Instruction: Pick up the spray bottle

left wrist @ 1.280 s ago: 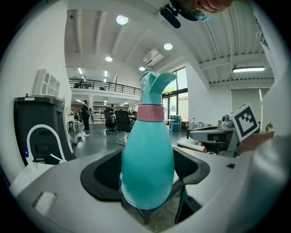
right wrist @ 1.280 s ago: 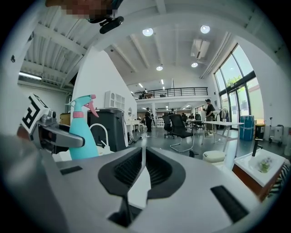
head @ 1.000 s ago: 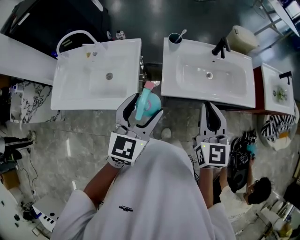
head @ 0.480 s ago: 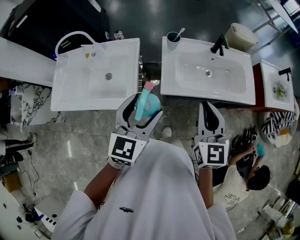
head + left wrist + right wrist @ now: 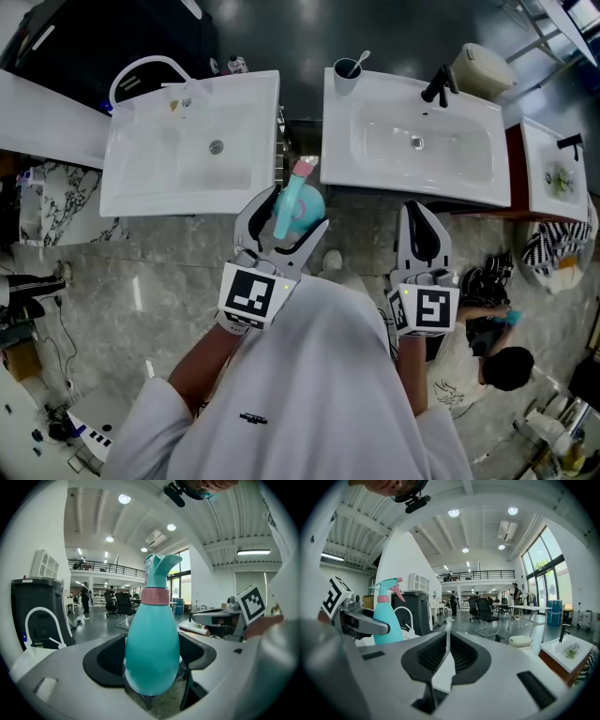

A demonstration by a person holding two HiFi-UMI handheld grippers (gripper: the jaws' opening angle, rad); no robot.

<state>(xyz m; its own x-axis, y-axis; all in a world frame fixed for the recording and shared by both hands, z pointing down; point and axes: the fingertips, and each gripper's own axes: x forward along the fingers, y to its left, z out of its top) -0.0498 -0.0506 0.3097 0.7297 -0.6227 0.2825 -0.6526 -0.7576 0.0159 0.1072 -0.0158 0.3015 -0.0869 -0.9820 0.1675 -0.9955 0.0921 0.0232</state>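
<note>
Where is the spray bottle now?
In the head view, the spray bottle sits clamped in the left tool, just before the gap between the left sink and right sink.

Spray bottle (image 5: 302,202) in left gripper (image 5: 294,210), before left sink (image 5: 127,192) and right sink (image 5: 483,195)

thing: spray bottle (image 5: 152,653), teal egg-shaped body, pink collar, teal head with a pink trigger
state: clamped by its belly between the two jaws of my left claw (image 5: 289,217), held in the air
pose: upright, lengthwise along my jaws
place: neck and head past my jaw tips
</note>
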